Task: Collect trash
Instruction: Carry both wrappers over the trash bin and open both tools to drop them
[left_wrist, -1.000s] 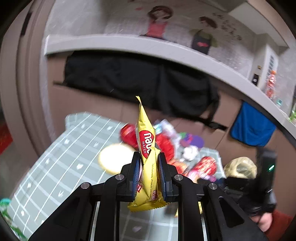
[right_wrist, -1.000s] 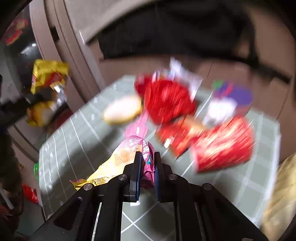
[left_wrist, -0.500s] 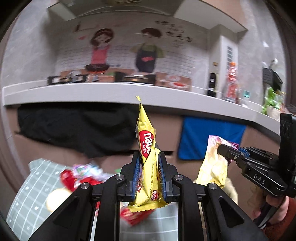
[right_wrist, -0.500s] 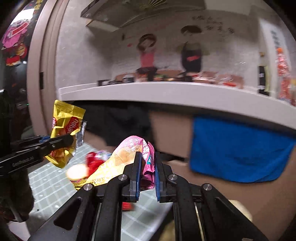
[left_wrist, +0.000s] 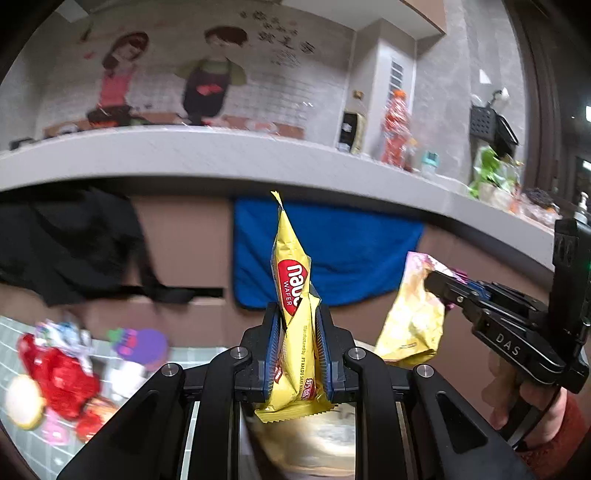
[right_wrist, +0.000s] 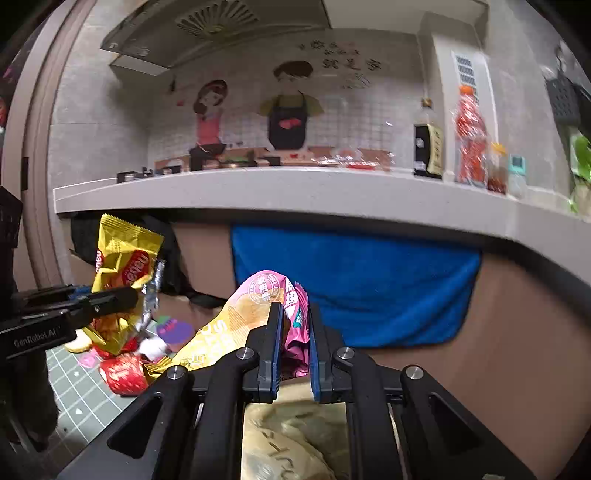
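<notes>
Yellow wafer wrapper (left_wrist: 295, 314), where had it got to? asked the first.

Pinched upright between the left gripper's (left_wrist: 297, 343) fingers, said the second. The right gripper's (right_wrist: 293, 343) fingers were pressed on a pink-and-yellow chip bag (right_wrist: 236, 321).

What had changed?

A second earlier both hung low over the green gridded counter (right_wrist: 85, 387). Then they rose and swung right, off its edge, and stood over a crumpled tan bag (right_wrist: 291, 443). I judged both pieces were ready to be dropped in.

And the count?

Two grippers, one wrapper in each, one tan bag. Left toward the counter's far edge were at least two red wrappers (left_wrist: 62, 376), one purple piece (left_wrist: 144, 343) and one pale round disc (left_wrist: 22, 406). Blur hid the rest, so more trips seemed needed.
</notes>
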